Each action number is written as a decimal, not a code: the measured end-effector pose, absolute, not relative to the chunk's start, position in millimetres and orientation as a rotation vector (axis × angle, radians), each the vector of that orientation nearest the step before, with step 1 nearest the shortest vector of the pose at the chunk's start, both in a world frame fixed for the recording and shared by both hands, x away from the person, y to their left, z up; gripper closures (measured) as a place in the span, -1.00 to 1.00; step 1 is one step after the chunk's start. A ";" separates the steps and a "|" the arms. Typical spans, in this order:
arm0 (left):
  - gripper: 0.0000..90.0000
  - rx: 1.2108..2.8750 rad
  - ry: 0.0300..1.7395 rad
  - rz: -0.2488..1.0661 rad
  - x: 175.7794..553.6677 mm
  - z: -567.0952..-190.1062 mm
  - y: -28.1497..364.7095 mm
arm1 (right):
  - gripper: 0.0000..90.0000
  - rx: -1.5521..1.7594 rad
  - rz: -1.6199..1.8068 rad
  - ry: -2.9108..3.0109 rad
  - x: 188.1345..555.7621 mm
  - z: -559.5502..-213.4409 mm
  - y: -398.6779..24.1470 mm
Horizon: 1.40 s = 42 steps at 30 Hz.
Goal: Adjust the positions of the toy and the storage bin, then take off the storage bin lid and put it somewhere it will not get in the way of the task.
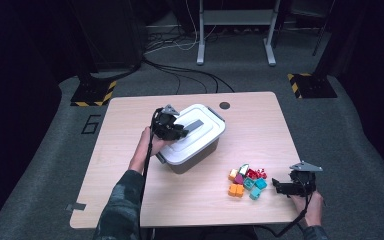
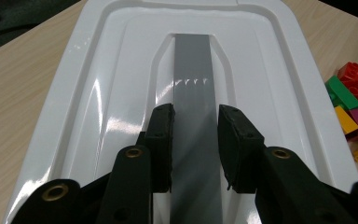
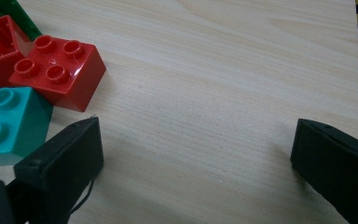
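High view: a white lidded box (image 1: pixel 192 142) stands near the middle of the bench (image 1: pixel 130 195). The left tongs (image 1: pixel 184 131) lie over its lid (image 2: pixel 98 93), clenched on the grey handle strip (image 2: pixel 193 84) that runs along the lid's centre, a pad on either edge. To the right and nearer, a cluster of coloured bricks (image 1: pixel 247 181) lies on the bench. Just right of it the right tongs (image 1: pixel 276 186) rest low over bare wood, released and grasping nothing, one jaw beside a teal brick (image 3: pixel 7 121).
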<state>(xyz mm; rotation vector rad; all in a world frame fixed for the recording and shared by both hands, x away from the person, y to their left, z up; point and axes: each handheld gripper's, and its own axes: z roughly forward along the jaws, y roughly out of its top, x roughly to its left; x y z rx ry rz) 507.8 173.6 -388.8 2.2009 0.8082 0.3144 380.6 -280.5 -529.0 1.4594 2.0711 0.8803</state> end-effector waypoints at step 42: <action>0.47 2.279 0.876 0.387 500.3 -379.9 135.5 | -0.96 1.462 0.880 2.066 380.5 -529.0 -280.4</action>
